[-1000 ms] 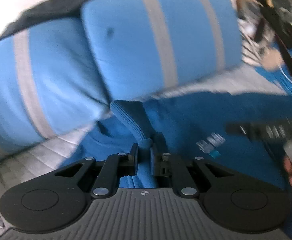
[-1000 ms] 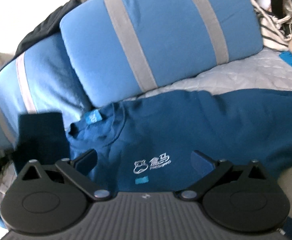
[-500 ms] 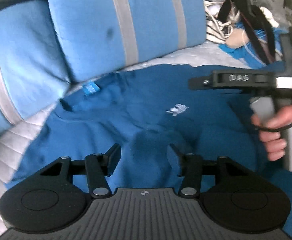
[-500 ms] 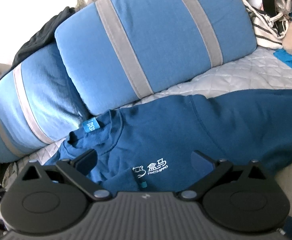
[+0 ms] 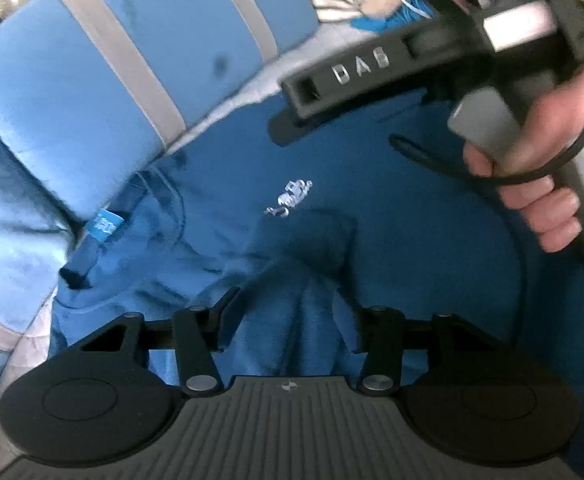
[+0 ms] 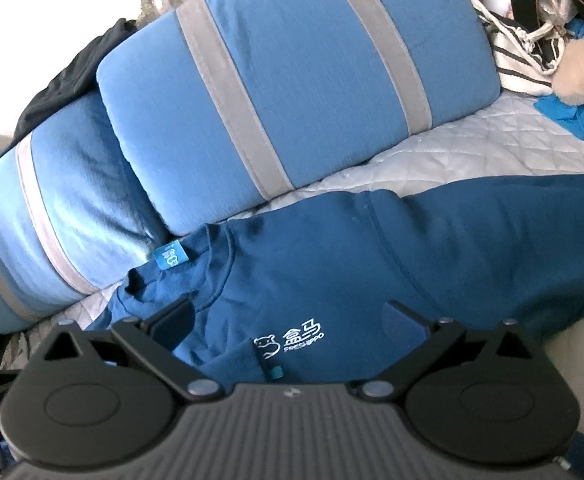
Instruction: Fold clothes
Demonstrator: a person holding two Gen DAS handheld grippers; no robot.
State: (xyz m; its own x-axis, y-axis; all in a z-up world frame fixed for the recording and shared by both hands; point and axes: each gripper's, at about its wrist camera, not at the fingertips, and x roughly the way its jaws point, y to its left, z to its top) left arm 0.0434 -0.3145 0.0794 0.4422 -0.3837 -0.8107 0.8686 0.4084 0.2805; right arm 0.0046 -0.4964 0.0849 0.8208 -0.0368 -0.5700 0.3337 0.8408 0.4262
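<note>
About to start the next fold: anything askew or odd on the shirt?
Yes. The blue shirt isn't flat: a bunched ridge of fabric stands up near its printed logo, and the collar is rumpled.

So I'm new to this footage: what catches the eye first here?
The dark blue sweatshirt spread across the grey quilt, white logo showing near the right gripper. Behind it lean two light blue pillows with grey stripes. Clutter, including a striped bag, sits far right.
</note>
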